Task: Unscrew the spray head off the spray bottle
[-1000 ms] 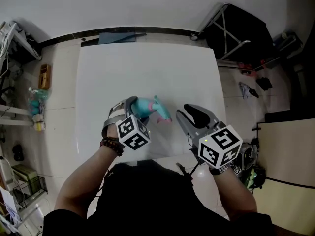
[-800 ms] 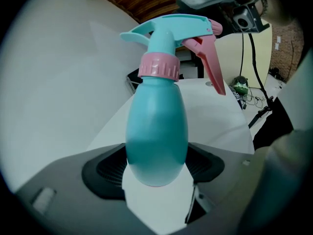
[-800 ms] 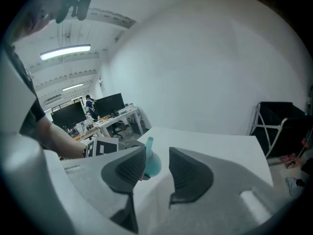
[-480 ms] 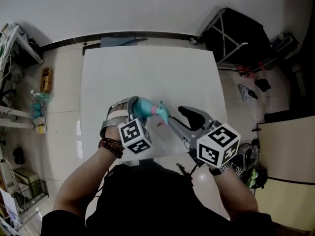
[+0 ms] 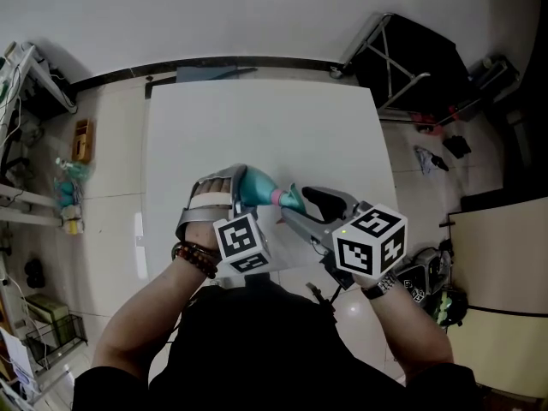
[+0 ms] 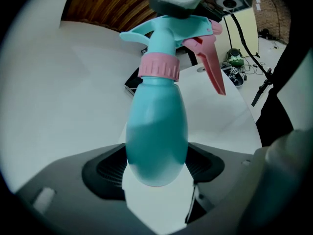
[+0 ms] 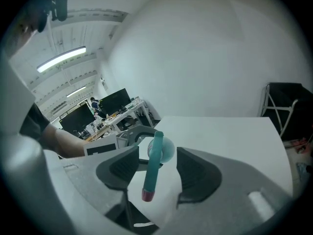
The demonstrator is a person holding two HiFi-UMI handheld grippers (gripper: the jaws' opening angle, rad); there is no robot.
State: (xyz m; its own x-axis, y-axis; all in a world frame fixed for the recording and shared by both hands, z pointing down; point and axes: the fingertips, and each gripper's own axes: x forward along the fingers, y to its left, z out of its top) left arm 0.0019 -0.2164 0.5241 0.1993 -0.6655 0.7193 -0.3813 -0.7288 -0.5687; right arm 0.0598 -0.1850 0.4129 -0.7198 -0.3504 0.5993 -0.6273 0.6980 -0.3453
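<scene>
Gripping a spray bottle (image 5: 255,187) on the left, jaws parted round its spray head (image 5: 290,199) on the right.
Head view: holds the bottle tilted over the near part of the white table (image 5: 257,110) in the left gripper (image 5: 243,183), spray head reaching between the jaws of the right gripper (image 5: 301,209). Left gripper view: clamps both pads on the smooth, egg-shaped teal body; shows a ribbed pink collar (image 6: 159,68) at the neck, a teal head above it, a pink trigger (image 6: 211,65) hanging at right. Right gripper view: has just been spreading the jaws, now wide and clear of the teal head lying end-on between the pads, pink nozzle tip (image 7: 147,195) nearest the camera.
</scene>
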